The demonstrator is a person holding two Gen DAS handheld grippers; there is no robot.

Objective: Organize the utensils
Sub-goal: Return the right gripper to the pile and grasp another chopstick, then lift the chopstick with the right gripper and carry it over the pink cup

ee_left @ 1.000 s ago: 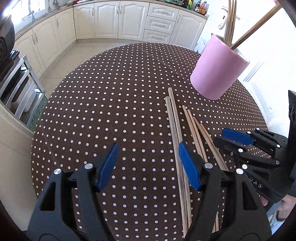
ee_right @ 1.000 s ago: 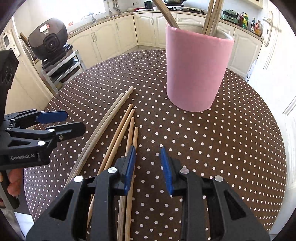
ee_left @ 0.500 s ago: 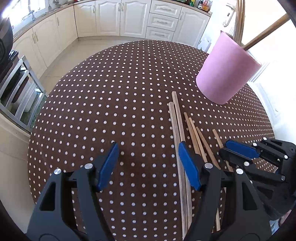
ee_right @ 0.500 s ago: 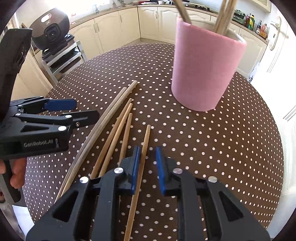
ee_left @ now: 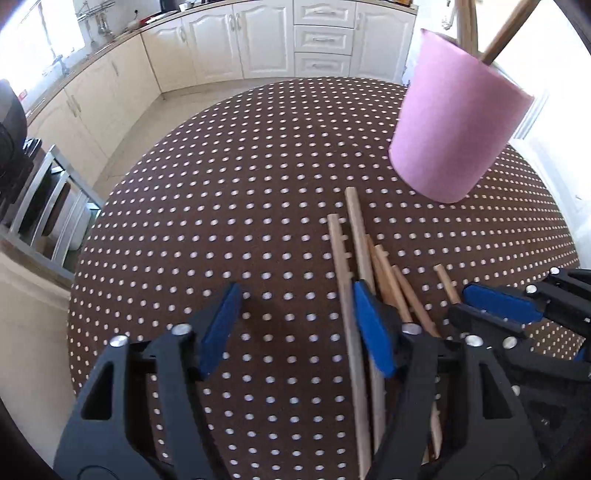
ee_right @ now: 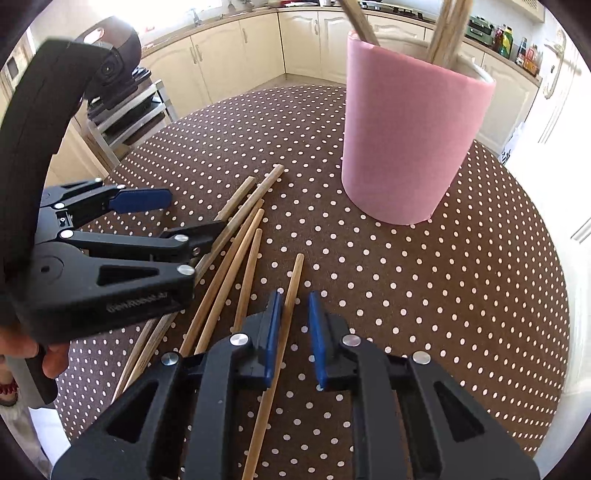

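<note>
Several wooden sticks lie loose on the brown dotted table (ee_left: 221, 184): two long pale sticks (ee_left: 341, 258) and thinner chopsticks (ee_left: 391, 280). The pink cup (ee_left: 450, 129) behind them holds several more sticks (ee_right: 447, 29). My left gripper (ee_left: 295, 328) is closing. The left pale stick runs between its jaws close to the right pad, untouched by the left pad. My right gripper (ee_right: 295, 317) stands narrow around one chopstick (ee_right: 293, 280). That chopstick rests against the left pad, and a small gap shows to the right pad.
The left gripper (ee_right: 194, 212), held by a person's hand (ee_right: 44, 354), crowds the pale sticks (ee_right: 240, 210) from the left. A metal rack with a black appliance (ee_right: 114, 74) stands beyond the table edge. Cream cabinets (ee_left: 258, 40) line the back.
My left gripper moved right onto the pale sticks and its jaws narrowed. The right jaws narrowed around one chopstick, and its tip swung right, away from the others.
</note>
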